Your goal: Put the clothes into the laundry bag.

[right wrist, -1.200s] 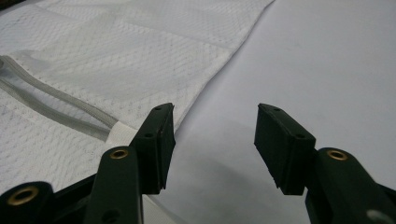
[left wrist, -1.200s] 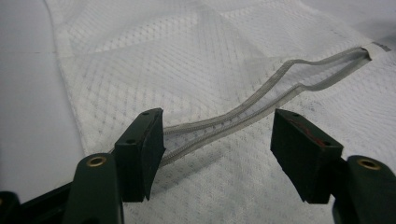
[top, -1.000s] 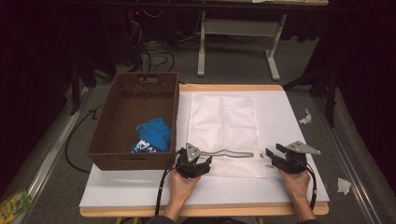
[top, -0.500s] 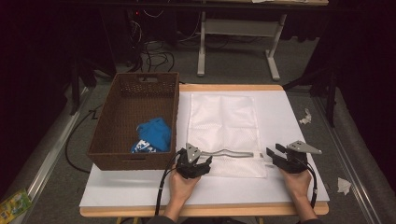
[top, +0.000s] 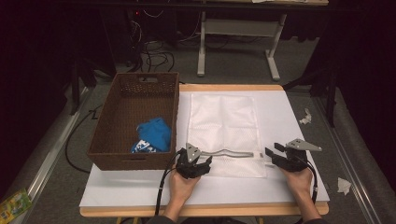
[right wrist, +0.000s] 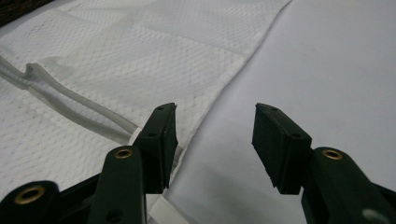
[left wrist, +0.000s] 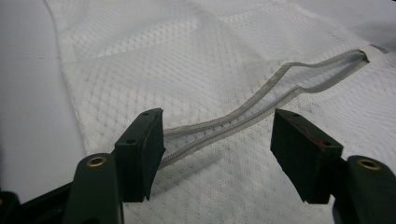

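I'm working in what looks like a lab or test room rather than a home: my table (top: 299, 121) is a plain board with a white sheet on top, standing on grey carpet in a dim room. Beyond its far edge, loose cables (top: 152, 53) tangle on the floor beside the white metal legs of a desk frame (top: 236, 44). Scraps of paper (top: 306, 116) lie on the carpet.

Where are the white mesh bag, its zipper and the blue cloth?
white mesh bag (top: 224, 119): high view, middle of its mesh.
zipper (left wrist: 261, 100): left gripper view, raised grey strip.
blue cloth (top: 154, 133): high view, its middle, inside basket.
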Demonstrator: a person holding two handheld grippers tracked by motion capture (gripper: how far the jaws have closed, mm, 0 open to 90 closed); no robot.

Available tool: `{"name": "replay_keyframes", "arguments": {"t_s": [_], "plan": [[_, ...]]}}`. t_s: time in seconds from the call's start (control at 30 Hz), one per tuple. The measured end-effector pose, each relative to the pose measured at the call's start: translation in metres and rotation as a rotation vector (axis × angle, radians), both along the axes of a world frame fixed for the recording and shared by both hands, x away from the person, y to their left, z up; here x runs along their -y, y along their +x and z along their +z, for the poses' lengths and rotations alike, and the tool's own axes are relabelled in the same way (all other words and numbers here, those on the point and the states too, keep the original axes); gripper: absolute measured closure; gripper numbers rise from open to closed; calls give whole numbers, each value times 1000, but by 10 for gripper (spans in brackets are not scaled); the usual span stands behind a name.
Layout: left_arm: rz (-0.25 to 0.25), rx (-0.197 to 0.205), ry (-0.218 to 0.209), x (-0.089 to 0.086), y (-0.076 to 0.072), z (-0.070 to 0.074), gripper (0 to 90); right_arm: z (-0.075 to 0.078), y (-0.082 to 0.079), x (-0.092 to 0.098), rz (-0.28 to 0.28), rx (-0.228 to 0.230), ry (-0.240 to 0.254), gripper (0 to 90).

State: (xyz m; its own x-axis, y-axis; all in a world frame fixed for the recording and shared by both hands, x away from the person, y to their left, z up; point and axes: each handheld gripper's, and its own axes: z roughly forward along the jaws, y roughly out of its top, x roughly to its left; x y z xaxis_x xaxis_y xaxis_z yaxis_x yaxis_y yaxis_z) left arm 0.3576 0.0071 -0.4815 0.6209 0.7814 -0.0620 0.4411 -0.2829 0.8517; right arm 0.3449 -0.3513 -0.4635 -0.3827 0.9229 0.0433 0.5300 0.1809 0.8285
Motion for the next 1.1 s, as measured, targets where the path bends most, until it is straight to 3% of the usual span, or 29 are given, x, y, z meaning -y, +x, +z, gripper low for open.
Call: {"name": "replay_keyframes", "arguments": {"t_s": [0.23,0.5,1.1], "plan": [[-1,0,3,0,0,0,346,8,3,-10,31,-43,-28,476],[-1,-6,11,1,1,0,340,12,7,-21,81,-35,-25,492],[-4,-11,17,1,1,0,339,19,10,-34,108,-30,-24,478]]}}
